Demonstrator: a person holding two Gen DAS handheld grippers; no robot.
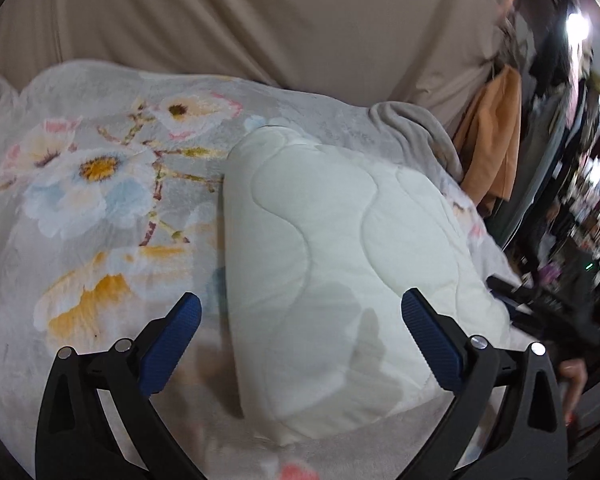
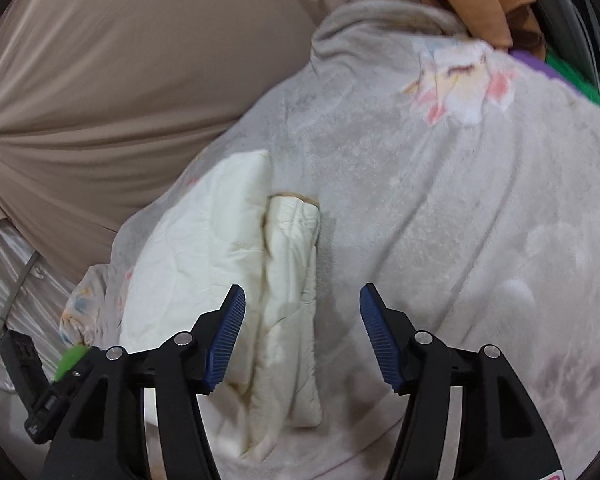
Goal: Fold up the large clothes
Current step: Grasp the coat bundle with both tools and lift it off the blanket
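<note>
A white quilted garment (image 1: 340, 240) lies folded into a thick bundle on a grey floral blanket (image 1: 100, 184). My left gripper (image 1: 300, 312) is open and empty, its blue pads (image 1: 172, 344) spread just above the bundle's near end. In the right wrist view the same bundle (image 2: 228, 264) shows its layered edge to the left of centre. My right gripper (image 2: 302, 332) is open and empty, hovering over the bundle's right edge and the blanket (image 2: 440, 208).
A beige taut sheet (image 1: 260, 16) rises behind the blanket. Orange cloth (image 1: 496, 140) hangs at the right, with dark cluttered shelves (image 1: 588, 216) beyond. A black device (image 2: 24, 376) with a green tag sits at the lower left of the right wrist view.
</note>
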